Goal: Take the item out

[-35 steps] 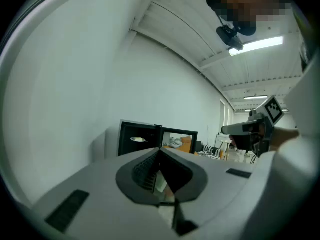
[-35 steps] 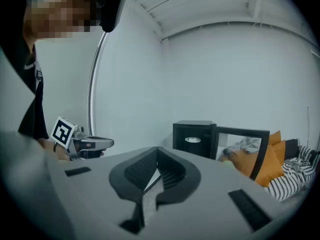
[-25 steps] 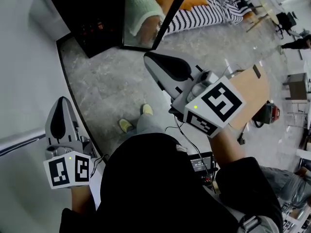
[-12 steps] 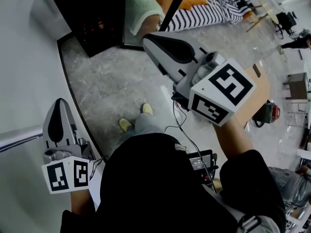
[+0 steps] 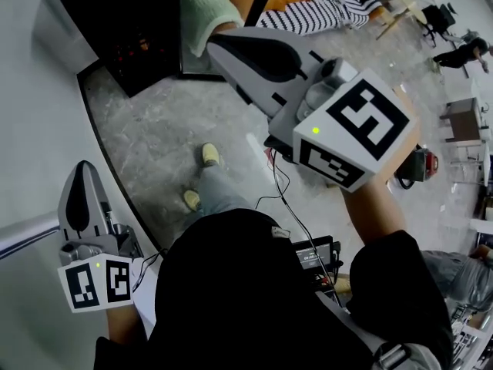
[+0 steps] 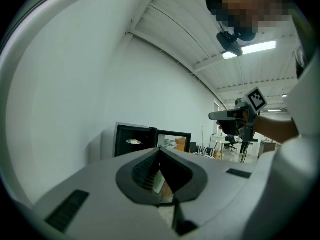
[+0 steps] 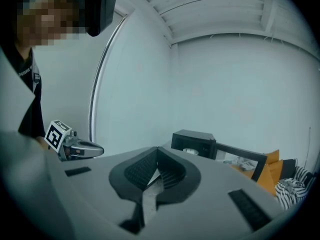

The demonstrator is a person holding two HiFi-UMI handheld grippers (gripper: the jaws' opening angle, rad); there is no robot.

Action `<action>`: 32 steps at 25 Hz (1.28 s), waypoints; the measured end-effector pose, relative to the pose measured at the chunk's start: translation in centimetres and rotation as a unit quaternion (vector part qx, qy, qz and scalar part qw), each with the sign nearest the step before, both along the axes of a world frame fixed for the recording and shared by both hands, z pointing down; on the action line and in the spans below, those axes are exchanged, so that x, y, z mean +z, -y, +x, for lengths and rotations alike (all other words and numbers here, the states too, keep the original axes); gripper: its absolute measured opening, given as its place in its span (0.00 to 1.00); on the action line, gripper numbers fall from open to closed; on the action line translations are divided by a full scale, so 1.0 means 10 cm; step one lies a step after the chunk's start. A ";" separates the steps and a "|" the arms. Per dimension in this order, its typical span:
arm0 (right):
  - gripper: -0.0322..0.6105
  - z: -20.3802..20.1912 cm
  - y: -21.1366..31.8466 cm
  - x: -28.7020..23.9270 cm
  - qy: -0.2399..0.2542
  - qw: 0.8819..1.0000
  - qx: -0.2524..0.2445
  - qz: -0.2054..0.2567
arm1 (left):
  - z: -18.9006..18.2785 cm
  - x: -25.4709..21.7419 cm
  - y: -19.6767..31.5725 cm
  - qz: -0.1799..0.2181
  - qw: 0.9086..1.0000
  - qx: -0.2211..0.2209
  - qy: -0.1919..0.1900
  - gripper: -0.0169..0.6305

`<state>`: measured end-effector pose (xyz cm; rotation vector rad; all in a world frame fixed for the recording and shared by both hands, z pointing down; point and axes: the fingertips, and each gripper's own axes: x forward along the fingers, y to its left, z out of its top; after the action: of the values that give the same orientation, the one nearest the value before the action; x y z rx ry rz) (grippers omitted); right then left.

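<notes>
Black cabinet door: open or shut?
Open: the door swings away from the black cabinet, exposing a white item inside.

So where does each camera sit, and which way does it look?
Head view: on the person's head, facing down; left claw, right claw, torso, shoes.
Left gripper view: on the left claw, facing the black cabinet; right claw shows.
Right gripper view: on the right claw, facing that cabinet; left claw shows.
Shared: the cabinet.
</notes>
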<state>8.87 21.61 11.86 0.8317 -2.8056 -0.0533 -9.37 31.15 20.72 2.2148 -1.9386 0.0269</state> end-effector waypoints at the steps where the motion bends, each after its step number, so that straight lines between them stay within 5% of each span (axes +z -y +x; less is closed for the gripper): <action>1: 0.06 0.00 0.00 0.00 0.000 1.000 0.002 0.000 | 0.00 0.00 0.02 0.001 1.000 0.001 -0.001 0.04; 16: 0.06 -0.42 0.40 0.17 0.049 0.998 -0.017 -0.044 | -0.19 0.02 0.45 -0.002 1.000 -0.010 0.003 0.04; 32: 0.06 -0.96 1.72 0.67 0.068 0.988 -0.064 -0.123 | -0.38 0.15 1.96 -0.027 1.000 -0.002 0.013 0.04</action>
<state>-0.74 4.36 18.60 0.6198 -2.9074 0.3366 -13.22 11.59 22.19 2.1864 -1.9319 0.1056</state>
